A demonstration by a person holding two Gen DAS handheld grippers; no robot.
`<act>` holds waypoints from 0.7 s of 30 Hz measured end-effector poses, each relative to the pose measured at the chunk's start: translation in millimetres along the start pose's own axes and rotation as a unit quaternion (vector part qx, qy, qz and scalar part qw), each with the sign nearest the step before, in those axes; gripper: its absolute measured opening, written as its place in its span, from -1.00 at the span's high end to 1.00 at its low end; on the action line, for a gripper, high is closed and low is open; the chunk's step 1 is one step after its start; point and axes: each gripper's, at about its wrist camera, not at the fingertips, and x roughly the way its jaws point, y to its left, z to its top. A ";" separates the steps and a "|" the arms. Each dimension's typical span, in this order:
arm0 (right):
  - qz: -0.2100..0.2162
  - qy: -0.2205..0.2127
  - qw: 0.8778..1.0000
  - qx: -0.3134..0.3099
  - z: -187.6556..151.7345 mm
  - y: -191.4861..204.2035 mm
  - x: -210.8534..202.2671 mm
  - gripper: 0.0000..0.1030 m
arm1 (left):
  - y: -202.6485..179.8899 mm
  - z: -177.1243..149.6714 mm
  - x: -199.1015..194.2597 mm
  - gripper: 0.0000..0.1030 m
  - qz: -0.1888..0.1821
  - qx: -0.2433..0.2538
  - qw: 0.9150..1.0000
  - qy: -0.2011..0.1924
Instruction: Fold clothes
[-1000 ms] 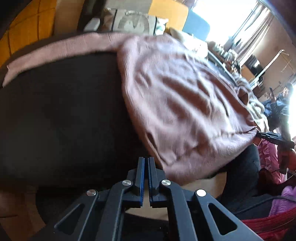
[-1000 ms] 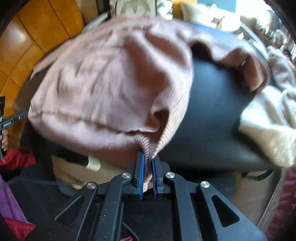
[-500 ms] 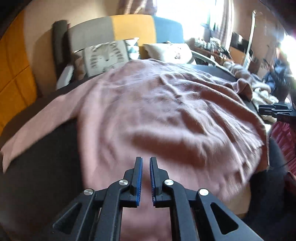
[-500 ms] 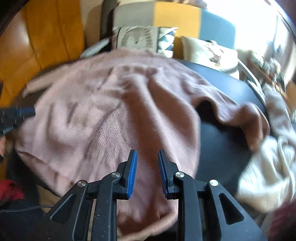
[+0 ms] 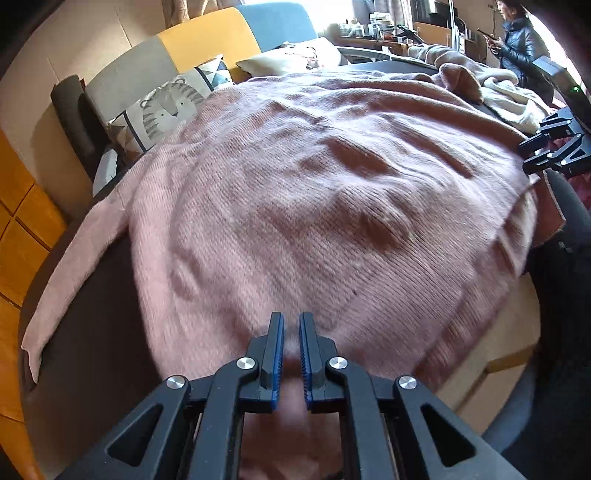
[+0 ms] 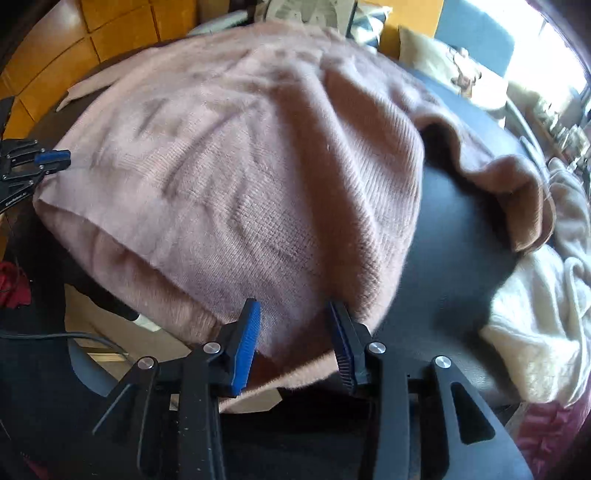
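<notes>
A pink knitted sweater (image 5: pixel 314 184) lies spread over a dark round table (image 5: pixel 99 295), its near hem hanging over the edge. One sleeve (image 5: pixel 74 266) stretches out to the left, and the other sleeve (image 6: pixel 517 192) is bunched up at the right. My left gripper (image 5: pixel 291 321) hovers over the near hem with only a narrow slit between its pads and no fabric pinched. Over the sweater's (image 6: pixel 240 166) hem corner, the jaws of my right gripper (image 6: pixel 293 310) are opening; the cloth lies beneath them and the pads do not press on it.
A cream garment (image 6: pixel 535 314) is heaped on the table's right side. Behind the table stands a sofa (image 5: pixel 207 40) with a tiger cushion (image 5: pixel 166 110). A person (image 5: pixel 517 40) stands at the far right. Orange panels (image 6: pixel 122 22) line the left wall.
My right gripper has let go of the sweater's hem and spread its jaws. My left gripper has swung in over the sweater, rolled and parted slightly. The sweater now lies flatter.
</notes>
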 end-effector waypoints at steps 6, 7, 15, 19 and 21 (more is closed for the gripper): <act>0.084 -0.065 0.989 -0.105 23.7 69.5 -12.5 -0.04 | -25.4 9.5 -11.5 0.69 -0.064 0.006 0.997 -0.048; 0.085 -0.064 0.985 -0.134 27.9 84.4 -7.7 -0.05 | -34.0 10.0 -11.7 0.69 -0.067 0.020 0.996 -0.049; -0.004 -0.068 0.952 -0.299 37.0 144.3 25.0 -0.04 | -89.0 16.8 -5.1 0.68 -0.058 0.130 0.989 -0.050; 0.019 -0.055 0.966 -0.254 47.4 132.4 29.7 0.95 | -81.3 22.1 0.9 0.64 -0.064 0.105 0.991 -0.050; 0.043 -0.043 0.974 -0.220 49.7 125.6 31.5 0.97 | -77.0 22.2 1.5 0.64 -0.076 0.091 0.992 -0.045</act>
